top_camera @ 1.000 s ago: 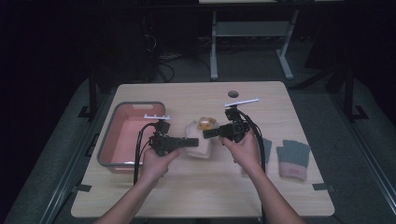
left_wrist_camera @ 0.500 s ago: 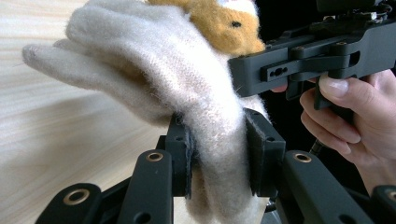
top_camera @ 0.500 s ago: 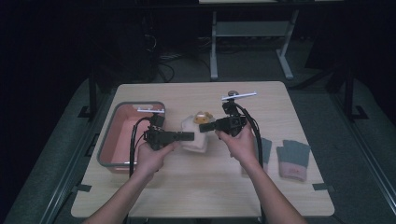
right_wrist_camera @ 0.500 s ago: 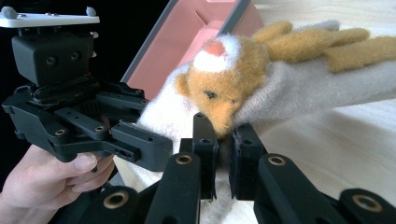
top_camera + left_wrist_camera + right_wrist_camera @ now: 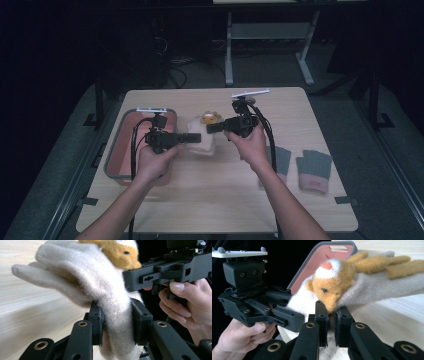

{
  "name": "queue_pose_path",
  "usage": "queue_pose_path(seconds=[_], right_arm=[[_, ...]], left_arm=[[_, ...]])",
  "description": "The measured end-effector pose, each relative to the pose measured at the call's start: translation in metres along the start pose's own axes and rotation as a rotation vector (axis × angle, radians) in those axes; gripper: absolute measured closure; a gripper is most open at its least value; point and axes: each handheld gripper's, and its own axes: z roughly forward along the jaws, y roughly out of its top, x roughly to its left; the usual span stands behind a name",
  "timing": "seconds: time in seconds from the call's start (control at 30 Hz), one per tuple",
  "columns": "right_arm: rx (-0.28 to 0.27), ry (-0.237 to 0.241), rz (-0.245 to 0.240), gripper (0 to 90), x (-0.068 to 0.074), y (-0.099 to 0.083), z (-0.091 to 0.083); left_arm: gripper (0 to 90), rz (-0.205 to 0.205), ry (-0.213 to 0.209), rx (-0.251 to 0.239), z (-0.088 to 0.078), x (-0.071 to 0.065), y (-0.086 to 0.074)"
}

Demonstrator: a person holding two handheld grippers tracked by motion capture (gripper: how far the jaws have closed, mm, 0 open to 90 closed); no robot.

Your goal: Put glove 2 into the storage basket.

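Cream glove (image 5: 202,141) with orange bear patch (image 5: 210,119): held above the worktop (image 5: 220,195), near its far edge, just right of the pink tray (image 5: 116,159). Left gripper (image 5: 116,322) clenched on the cuff; right gripper (image 5: 331,325) clenched on fabric under the patch. Finger detail seen in gripper views, blurred from above. Long axis and pointing direction: cannot tell. Grey gloves (image 5: 314,170) near right edge.

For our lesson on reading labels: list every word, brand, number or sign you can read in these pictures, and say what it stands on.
None can be read.
The cream glove and its animal face carry no writing.
The grippers, left and right, show no marking.
The pink tray and grey gloves show no legible label.
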Motion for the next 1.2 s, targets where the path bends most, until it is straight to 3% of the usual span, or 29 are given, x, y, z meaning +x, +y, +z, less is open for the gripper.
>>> queue_pose_path(seconds=[0.23, 0.6, 0.73, 1.2], right_arm=[[-0.007, 0.013, -0.011, 82.7, 0.009, 0.009, 0.009], [0.002, 0.036, -0.033, 82.6, 0.025, 0.026, 0.024], [0.007, 0.038, -0.043, 82.7, 0.031, 0.032, 0.031], [0.022, 0.068, -0.066, 82.6, 0.048, 0.044, 0.051]], left_arm=[[66.3, -0.008, 0.013, -0.015, -0.015, 0.001, 0.006], [66.2, 0.015, 0.025, -0.043, -0.038, 0.009, 0.013], [66.2, -0.002, 0.032, -0.055, -0.047, 0.012, 0.014], [66.2, 0.004, 0.057, -0.077, -0.075, 0.017, 0.016]])
